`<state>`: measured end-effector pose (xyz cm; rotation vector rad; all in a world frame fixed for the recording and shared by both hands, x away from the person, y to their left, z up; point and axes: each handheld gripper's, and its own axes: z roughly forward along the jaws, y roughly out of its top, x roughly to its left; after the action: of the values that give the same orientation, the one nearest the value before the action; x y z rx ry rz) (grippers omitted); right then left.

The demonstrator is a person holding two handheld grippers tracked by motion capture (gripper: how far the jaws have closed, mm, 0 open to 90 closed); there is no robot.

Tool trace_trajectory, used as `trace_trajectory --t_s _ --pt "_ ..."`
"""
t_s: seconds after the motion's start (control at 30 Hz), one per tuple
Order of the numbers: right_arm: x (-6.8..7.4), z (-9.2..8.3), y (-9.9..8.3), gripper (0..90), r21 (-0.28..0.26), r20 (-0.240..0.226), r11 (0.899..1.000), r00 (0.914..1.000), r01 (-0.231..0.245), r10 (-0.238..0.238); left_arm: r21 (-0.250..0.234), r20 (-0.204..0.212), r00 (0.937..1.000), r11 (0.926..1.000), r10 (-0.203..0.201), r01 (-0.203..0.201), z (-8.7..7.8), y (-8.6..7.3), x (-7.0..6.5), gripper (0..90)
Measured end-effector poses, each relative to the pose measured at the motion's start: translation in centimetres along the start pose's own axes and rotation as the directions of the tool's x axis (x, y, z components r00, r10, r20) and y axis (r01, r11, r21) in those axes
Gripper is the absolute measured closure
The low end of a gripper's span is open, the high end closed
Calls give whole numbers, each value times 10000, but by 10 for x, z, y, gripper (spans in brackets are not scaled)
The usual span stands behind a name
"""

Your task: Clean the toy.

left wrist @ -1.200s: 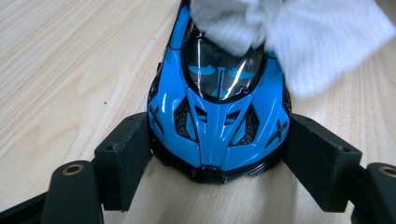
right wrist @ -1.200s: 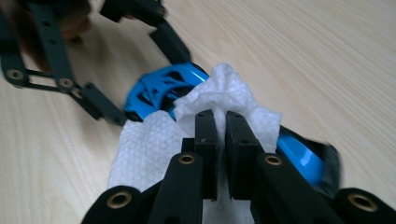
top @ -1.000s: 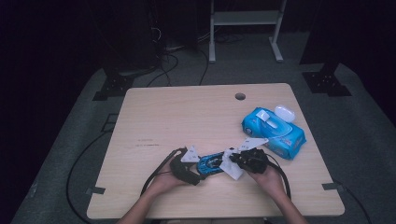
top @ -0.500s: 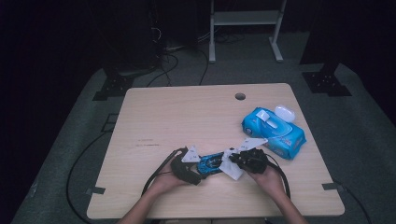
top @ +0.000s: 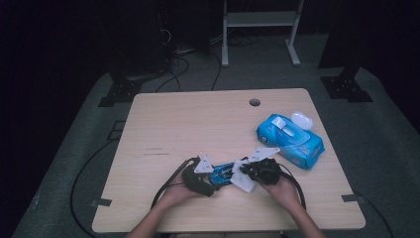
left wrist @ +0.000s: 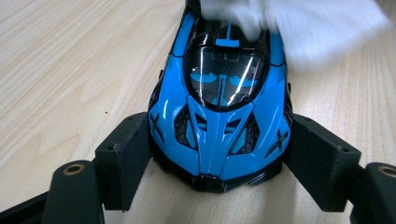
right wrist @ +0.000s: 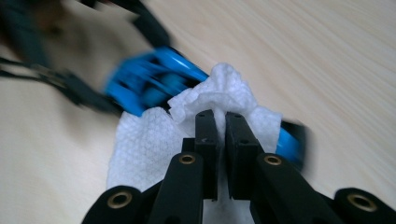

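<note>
The left gripper (left wrist: 217, 186) clasps the toy car (left wrist: 219, 107) by its front end, one pad on each flank just behind the nose. The right gripper (right wrist: 220, 122) is pinched tight on a white wipe (right wrist: 196, 126), which lies draped over the car's far end.

In the high view the car (top: 223, 173) lies near the table's (top: 198, 119) front edge, between the left gripper (top: 200, 176) and the right gripper (top: 260, 171). Its long axis runs roughly left to right across the table, nose toward the left gripper.

The car is glossy bright blue with black vents, a dark windscreen and an X-shaped mark on each front corner.

A blue wipes pack (top: 289, 141) sits near, to the right and farther back.
</note>
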<state>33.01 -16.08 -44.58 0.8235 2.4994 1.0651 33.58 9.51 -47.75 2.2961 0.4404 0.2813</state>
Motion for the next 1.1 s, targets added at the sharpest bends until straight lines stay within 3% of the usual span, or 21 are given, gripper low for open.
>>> trace_trajectory --t_s 0.03,0.07,0.1,0.2,0.37,0.43,0.6,0.67,0.77,0.9,0.93,1.1 --pt "0 0 0 844 0 0 10000 10000 0 0 4 2 10000 10000 19 -19 0 0 0 252" --pt "-8 -5 -6 844 -131 -72 9990 9991 -424 423 -2 33 10000 10000 17 -17 0 0 1 251" --pt "-10 -6 -8 844 -185 -135 9983 9984 -547 544 0 59 10000 10000 -21 21 0 0 1 251" --pt "-3 -3 -5 844 -161 -58 9994 9995 -301 300 -8 43 10000 10000 -25 25 1 0 1 249" --pt "12 4 3 843 -348 -619 9992 9978 202 -223 -37 23 10000 10000 -26 26 0 -1 0 248" --pt "12 4 3 843 -329 -637 9992 9976 242 -263 -74 28 10000 10000 -43 43 0 -1 0 246" --pt "-4 -2 -5 842 -102 -348 9998 9992 -193 189 33 118 9997 9997 -226 225 0 -4 2 195" --pt "-3 -2 -5 842 -103 -312 9998 9994 -150 146 -7 173 9998 9999 -107 107 -1 -4 2 246" --pt "1 0 -1 842 -99 -331 10000 9995 -4 1 -21 103 9999 10000 -53 54 -1 -3 1 247" --pt "7 7 6 844 -324 -642 9994 9978 117 -138 -66 -8 10000 10000 13 -13 0 -2 0 252" --pt "14 13 13 844 -477 -1072 9985 9937 264 -314 -87 -10 10000 10000 -21 21 0 -2 0 251" --pt "35 30 27 844 -259 -1733 9941 9789 1054 -1083 -150 5 10000 9999 -16 16 0 -3 0 252"
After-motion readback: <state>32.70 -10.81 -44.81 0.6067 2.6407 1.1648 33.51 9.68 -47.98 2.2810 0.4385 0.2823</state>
